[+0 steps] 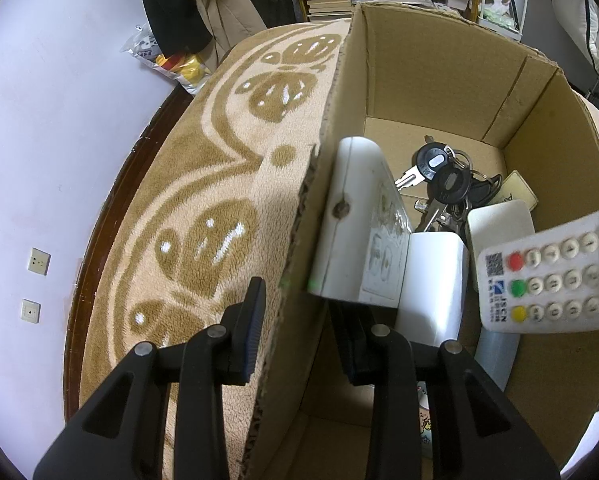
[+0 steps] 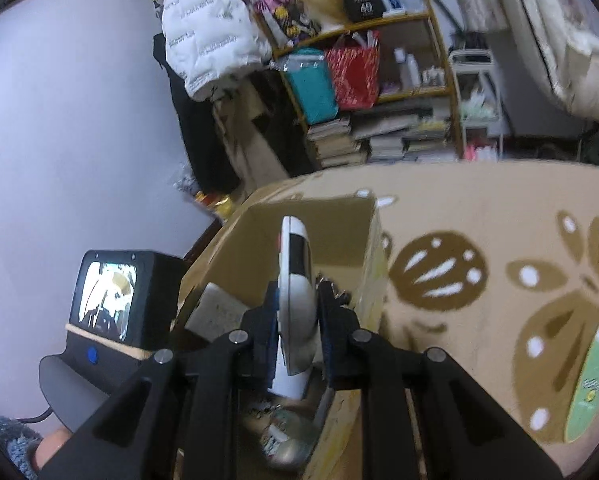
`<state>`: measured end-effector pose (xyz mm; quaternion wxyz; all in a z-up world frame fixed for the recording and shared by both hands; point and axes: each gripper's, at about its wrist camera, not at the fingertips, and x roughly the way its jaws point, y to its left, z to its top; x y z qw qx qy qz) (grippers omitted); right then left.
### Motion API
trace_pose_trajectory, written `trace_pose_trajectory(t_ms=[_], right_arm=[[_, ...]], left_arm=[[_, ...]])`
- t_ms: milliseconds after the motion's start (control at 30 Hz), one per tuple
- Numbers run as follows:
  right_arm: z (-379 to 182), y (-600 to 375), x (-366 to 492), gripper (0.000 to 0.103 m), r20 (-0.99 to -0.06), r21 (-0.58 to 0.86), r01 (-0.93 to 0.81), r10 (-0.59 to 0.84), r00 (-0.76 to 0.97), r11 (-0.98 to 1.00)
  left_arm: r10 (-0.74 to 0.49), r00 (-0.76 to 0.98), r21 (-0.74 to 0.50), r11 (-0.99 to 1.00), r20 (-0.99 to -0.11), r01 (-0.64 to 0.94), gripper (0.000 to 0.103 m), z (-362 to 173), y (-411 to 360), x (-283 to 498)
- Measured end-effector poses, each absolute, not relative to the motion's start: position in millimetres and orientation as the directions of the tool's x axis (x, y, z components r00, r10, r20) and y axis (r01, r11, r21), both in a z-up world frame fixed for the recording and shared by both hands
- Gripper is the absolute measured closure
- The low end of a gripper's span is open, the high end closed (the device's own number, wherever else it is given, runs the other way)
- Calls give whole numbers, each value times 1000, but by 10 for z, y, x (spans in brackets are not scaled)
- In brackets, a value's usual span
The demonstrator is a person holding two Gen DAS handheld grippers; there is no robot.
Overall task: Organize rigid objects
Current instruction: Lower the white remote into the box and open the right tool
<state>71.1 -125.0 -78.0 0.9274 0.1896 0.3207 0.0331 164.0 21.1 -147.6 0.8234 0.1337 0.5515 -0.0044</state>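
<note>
Bedding with a tan-and-cream flower pattern [image 1: 219,200] forms the base of the scene; whether a bed or a counter lies under it cannot be told. On it stands a cardboard box [image 1: 439,80], open at the top, which serves as the collecting bin.

Left tool [image 1: 299,328]: its two fingers straddle the near wall of the box, one outside and one inside, and appear to pinch the cardboard so that the box is steadied. The wall is thin and bends easily, so a grip low on the wall would hold it best.

Right tool [image 2: 297,332]: closed on a white remote control [image 2: 295,280], held edge-on by its two long sides, over the open box. In the left wrist view the same remote [image 1: 555,276] enters from the right, above the contents, its coloured buttons facing up. The remote looks light, stiff and smooth-cased; a hold across the narrow sides near the middle keeps it from pivoting, and pressure on the buttons is best avoided.

Contents of the box, in falling size: a white power strip [image 1: 359,220] leaning on the near wall, a white block-shaped adapter [image 1: 435,280], a small white case [image 1: 499,228] and a bunch of keys [image 1: 443,176] on the floor of the box.
</note>
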Motion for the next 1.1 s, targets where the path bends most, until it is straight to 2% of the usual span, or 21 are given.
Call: trace_pose_trajectory(t_ms=[133, 400, 567, 600, 667, 733, 833, 900, 967, 1100], right_arm=[[-902, -1282, 730, 84, -610, 370, 86, 172, 773, 925], [-905, -1472, 690, 83, -580, 427, 113, 176, 795, 897], [-829, -1468, 686, 82, -576, 413, 97, 177, 798, 906], [-802, -1467, 688, 79, -576, 409, 89, 181, 797, 908], [-746, -1468, 670, 58, -578, 385, 92, 162, 800, 919], [-688, -1481, 639, 48, -574, 350, 103, 126, 809, 931], [-623, -1550, 607, 41, -580, 320, 129, 86, 810, 939], [-588, -1632, 580, 33, -576, 317, 152, 63, 815, 936], [-567, -1735, 542, 20, -570, 320, 180, 38, 820, 930], [-586, -1984, 468, 8, -581, 300, 269, -48, 813, 915]], left_arm=[[140, 392, 215, 964, -909, 155, 72, -1476, 214, 1640], [140, 394, 218, 963, -909, 159, 71, -1462, 209, 1637], [137, 394, 216, 963, -909, 164, 71, -1464, 210, 1639], [137, 394, 216, 962, -909, 164, 71, -1466, 208, 1638], [137, 394, 217, 962, -909, 165, 71, -1470, 210, 1638], [137, 395, 218, 962, -908, 167, 71, -1475, 210, 1640], [141, 398, 226, 959, -906, 173, 72, -1479, 198, 1634], [143, 401, 229, 957, -905, 176, 72, -1481, 194, 1631], [139, 400, 225, 958, -906, 177, 72, -1480, 197, 1633], [133, 400, 220, 959, -907, 179, 74, -1482, 210, 1633]])
